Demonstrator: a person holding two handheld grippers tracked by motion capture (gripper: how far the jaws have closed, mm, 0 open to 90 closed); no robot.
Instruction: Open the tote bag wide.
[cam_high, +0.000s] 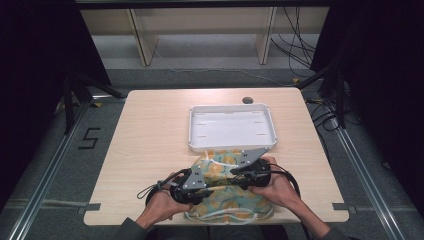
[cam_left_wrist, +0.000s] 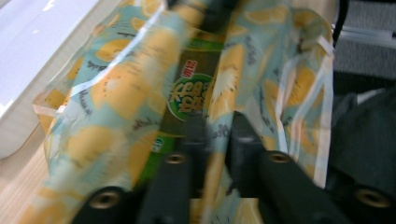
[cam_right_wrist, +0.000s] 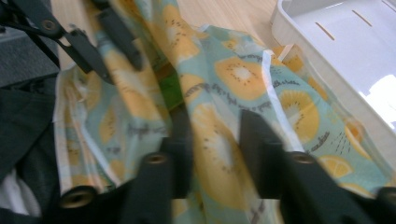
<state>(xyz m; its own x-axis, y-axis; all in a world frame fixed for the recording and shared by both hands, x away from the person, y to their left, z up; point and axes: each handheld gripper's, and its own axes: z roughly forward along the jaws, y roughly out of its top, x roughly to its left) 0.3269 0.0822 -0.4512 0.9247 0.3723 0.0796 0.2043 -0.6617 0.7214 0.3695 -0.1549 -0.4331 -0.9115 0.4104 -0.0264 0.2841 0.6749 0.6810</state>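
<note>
Bag (cam_high: 227, 192) lying at near tabletop (cam_high: 150, 140) edge; I'm clamping left claw (cam_high: 200, 186) and right claw (cam_high: 239, 172) on opposite mouth edges, green packet (cam_left_wrist: 187, 95) inside. Tray (cam_high: 231, 146) sitting just beyond, touching bag's far edge.

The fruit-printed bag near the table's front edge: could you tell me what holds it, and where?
Both claws grip the teal, yellow-fruit-printed plastic bag: left claw and right claw each pinch a fold of its film near the opening.

One printed plastic bag (cam_high: 227, 192), one white tray (cam_high: 231, 127), one wooden table (cam_high: 150, 135), two tools
</note>
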